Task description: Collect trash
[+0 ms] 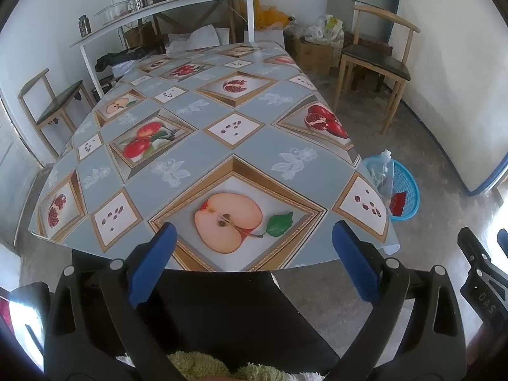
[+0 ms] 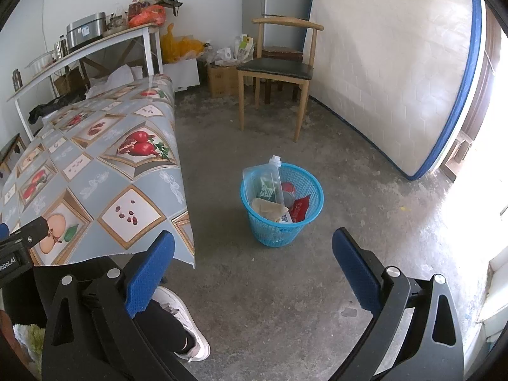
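Both tools are just hanging in the air with nothing in them: the left gripper (image 1: 254,247) has its blue pads spread wide over the near edge of the table (image 1: 203,146), and the right gripper (image 2: 254,254) is spread just as wide over the bare concrete floor (image 2: 365,209). The table wears a glossy grey-blue oilcloth printed with halved apples and pomegranates. Right beside its near corner, on the floor, sits a blue plastic mesh basket (image 2: 309,204) stuffed with trash: a clear pouch with a spout (image 2: 270,179) sticking up, a red wrapper (image 2: 300,208), some brownish paper. Further back there's a wooden chair (image 2: 276,70), a mattress leaning on the wall (image 2: 397,73), and a cluttered white shelf-table (image 2: 95,47).
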Demonstrator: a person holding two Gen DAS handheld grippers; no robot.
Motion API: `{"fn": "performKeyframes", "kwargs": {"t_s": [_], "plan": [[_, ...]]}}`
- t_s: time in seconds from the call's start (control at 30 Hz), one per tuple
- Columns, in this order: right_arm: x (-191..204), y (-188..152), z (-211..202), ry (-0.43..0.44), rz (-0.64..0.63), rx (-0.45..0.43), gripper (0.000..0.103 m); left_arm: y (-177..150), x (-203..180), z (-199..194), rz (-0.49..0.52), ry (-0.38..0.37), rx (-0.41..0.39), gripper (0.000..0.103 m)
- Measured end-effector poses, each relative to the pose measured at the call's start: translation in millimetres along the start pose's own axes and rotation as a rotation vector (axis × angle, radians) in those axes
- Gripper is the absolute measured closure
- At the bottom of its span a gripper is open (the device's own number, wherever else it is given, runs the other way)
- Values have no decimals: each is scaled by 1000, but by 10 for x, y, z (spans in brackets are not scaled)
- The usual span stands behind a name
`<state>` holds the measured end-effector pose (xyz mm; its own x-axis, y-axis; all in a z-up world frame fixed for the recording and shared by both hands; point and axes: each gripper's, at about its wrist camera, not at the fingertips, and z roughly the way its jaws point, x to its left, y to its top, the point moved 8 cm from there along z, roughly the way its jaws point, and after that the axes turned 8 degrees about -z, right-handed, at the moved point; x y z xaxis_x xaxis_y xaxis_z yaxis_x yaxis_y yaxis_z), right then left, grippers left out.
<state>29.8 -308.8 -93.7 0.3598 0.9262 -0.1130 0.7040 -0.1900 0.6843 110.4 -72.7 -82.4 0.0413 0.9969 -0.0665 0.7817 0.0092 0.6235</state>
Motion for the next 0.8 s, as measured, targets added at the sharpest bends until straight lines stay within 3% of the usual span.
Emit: {"fn": "performKeyframes", "kwargs": {"t_s": [0.8], "plan": [[41, 76, -80, -6, -9, -19, 6, -11, 27, -7, -3, 1, 5, 9]]}}
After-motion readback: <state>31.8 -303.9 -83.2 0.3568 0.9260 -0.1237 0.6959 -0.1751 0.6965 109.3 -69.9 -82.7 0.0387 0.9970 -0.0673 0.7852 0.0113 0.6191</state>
